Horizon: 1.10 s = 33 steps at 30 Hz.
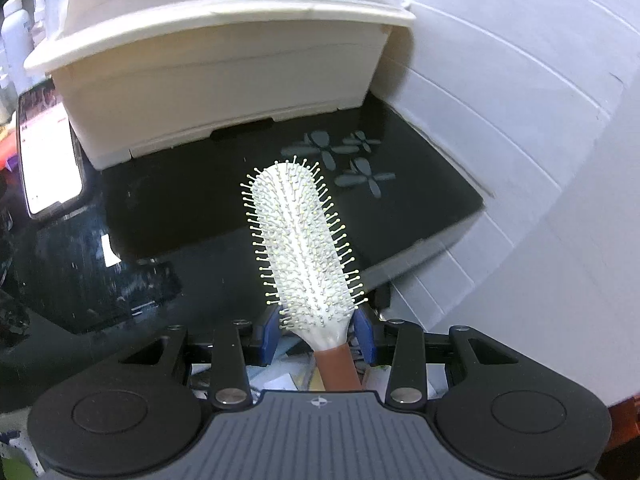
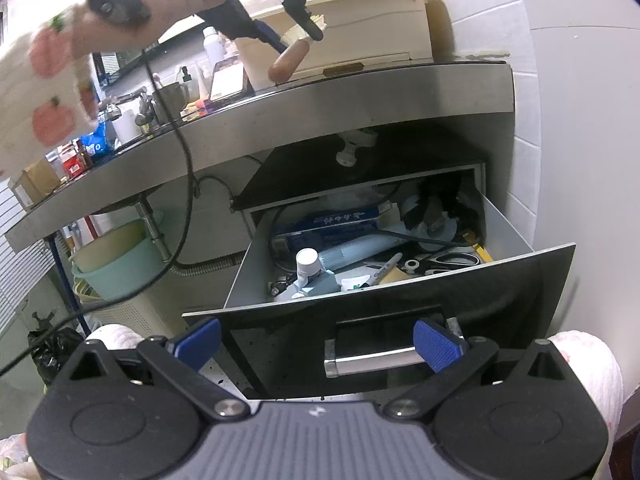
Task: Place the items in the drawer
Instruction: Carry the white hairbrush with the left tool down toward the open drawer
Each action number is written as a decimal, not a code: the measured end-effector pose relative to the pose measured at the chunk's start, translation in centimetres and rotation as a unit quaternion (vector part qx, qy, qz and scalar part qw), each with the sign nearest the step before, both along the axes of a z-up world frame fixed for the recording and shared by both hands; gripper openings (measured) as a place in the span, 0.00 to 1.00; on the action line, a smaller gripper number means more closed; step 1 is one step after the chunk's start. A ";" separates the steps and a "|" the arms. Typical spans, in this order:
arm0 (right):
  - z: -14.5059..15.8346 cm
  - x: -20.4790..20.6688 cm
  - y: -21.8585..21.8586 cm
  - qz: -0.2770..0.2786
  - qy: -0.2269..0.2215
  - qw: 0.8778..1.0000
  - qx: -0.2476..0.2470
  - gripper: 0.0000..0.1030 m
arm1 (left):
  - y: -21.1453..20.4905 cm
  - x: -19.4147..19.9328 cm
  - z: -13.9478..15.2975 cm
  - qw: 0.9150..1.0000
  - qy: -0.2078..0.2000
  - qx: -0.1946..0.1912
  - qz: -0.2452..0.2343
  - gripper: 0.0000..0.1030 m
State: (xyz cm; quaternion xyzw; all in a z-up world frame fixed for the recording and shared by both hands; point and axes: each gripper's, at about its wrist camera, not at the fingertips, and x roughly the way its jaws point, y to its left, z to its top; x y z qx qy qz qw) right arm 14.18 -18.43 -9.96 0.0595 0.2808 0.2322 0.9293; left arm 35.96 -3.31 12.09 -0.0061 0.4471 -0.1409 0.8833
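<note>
My left gripper (image 1: 318, 334) is shut on a white hairbrush (image 1: 304, 240) with a brown handle, bristles facing the camera, held above the black countertop (image 1: 192, 200). In the right wrist view the left gripper (image 2: 304, 28) and the brush handle (image 2: 288, 60) show at the top, over the counter. My right gripper (image 2: 318, 346) is open and empty, in front of the open drawer (image 2: 400, 280), its fingers either side of the chrome handle (image 2: 372, 360). The drawer holds scissors (image 2: 448, 260), a marker (image 2: 386, 268), a blue box and other clutter.
A cream plastic box (image 1: 224, 76) with a clear lid stands on the counter against the white tiled wall (image 1: 520, 120). A phone (image 1: 48, 152) lies left of it. Bottles, a mug and a green basin (image 2: 120, 264) are at the left, under the counter.
</note>
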 end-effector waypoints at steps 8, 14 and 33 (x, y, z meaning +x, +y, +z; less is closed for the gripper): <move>0.1 0.0 0.1 0.003 0.001 1.000 0.000 1.00 | 0.4 -3.0 -1.6 0.999 -0.022 -0.005 -0.025 0.37; 0.0 -0.1 0.4 0.004 0.001 1.000 -0.004 1.00 | 1.0 -4.4 -2.9 0.999 -0.044 0.006 -0.030 0.37; -0.4 0.2 0.4 0.003 0.010 1.000 -0.008 1.00 | 1.3 -5.0 -9.1 0.996 -0.073 0.042 -0.033 0.37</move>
